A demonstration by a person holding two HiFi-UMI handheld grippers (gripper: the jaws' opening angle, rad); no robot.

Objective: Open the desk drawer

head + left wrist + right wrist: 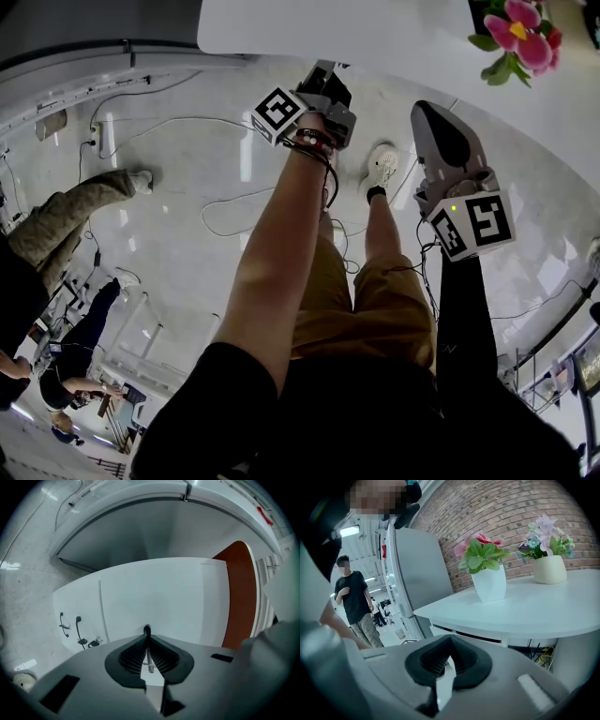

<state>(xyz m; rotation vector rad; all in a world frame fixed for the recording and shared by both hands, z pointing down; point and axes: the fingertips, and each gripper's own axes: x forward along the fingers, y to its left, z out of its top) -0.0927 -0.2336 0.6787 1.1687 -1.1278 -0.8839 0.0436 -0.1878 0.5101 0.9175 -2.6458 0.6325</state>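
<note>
The drawer (86, 609) shows only in the left gripper view, at 8 o'clock from the jaws; it is a narrow white front on a white cabinet (154, 597), shut as far as I can tell; two black handles (78, 629) sit on it, with a small lock (96, 641) just beside them at 4 o'clock. Nothing touches it; the left gripper (146, 631) is well apart from the handles, its tongs pressed together on nothing, aimed at the cabinet's plain side rather than the front.

I judge the task barely begun, the reach not yet made. The next move calls for the left gripper to swing toward 8 o'clock, part its tongs, fit them round one handle, close, then pull straight out along the drawer's run; a skewed pull could jam it.

The right gripper (450, 641) also has its tongs together and empty; it faces the desk (525, 611) and two flower pots (490, 583), with no handle ahead of it, so it looks the worse placed of the two.

In the head view the bare left forearm (281, 244) stretches toward 12 o'clock, its gripper close to level near the desk edge; the black right sleeve (464, 309) runs toward 1 o'clock, its gripper tilted somewhat down; both are held above the floor, in front of the person's legs.
</note>
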